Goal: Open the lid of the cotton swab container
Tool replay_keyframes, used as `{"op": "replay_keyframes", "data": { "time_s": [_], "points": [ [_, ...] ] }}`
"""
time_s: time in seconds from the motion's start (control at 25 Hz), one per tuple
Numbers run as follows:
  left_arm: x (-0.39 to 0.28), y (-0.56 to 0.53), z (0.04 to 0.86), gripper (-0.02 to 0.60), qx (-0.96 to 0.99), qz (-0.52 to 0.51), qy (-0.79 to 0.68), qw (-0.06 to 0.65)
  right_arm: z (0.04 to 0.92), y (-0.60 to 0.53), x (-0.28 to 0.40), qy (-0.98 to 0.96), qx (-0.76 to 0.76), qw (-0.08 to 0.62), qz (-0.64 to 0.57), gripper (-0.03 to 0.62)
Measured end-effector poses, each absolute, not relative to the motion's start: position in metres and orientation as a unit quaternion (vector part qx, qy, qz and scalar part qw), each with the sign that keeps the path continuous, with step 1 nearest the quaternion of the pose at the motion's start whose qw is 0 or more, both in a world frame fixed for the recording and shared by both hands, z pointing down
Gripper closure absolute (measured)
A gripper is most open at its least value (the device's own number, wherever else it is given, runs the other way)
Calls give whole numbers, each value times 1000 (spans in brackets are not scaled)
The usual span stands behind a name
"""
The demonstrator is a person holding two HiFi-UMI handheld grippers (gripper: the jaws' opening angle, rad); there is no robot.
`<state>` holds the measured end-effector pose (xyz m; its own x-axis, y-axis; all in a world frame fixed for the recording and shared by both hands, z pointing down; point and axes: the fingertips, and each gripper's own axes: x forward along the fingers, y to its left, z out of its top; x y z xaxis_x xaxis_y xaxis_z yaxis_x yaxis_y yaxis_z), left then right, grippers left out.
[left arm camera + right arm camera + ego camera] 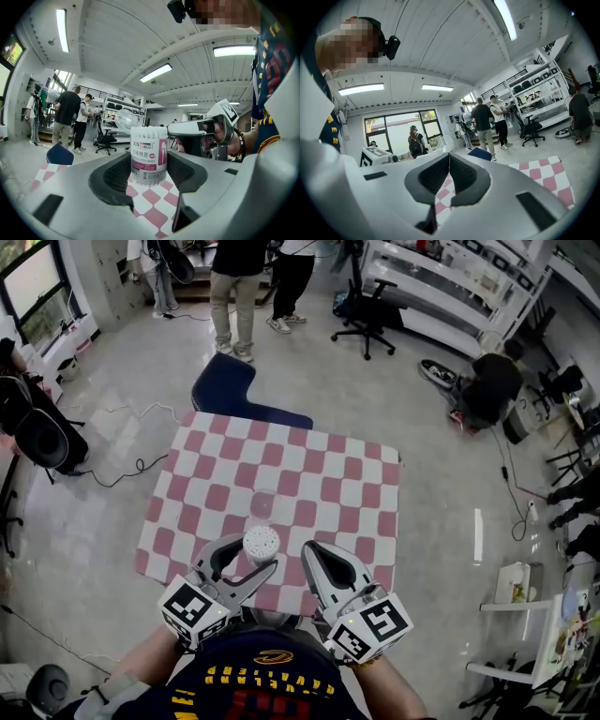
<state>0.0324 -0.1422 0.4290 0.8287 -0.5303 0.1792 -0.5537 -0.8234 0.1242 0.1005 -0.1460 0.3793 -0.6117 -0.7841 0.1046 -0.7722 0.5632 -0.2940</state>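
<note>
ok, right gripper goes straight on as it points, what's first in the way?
Probably nothing near: the right gripper, shut and empty, aims over the checkered tablecloth; the cotton swab container in the left gripper sits left of that line.

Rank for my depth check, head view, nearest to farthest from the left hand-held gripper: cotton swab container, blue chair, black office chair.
1. cotton swab container, between its jaws
2. blue chair, beyond table
3. black office chair, upper right

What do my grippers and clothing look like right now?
The left gripper and right gripper have light-grey moulded shells and black ribbed pads, each bearing a white cube with black square markers. Navy shirt printed yellow and red; beaded bracelet at the right wrist.
</note>
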Motion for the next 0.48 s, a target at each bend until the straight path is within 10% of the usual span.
{"op": "replay_keyframes", "data": {
  "time_s": [0.48],
  "points": [
    [33, -143, 426, 337, 952, 64, -288, 87, 379, -140, 90, 894, -426, 1, -141, 583]
  ]
}}
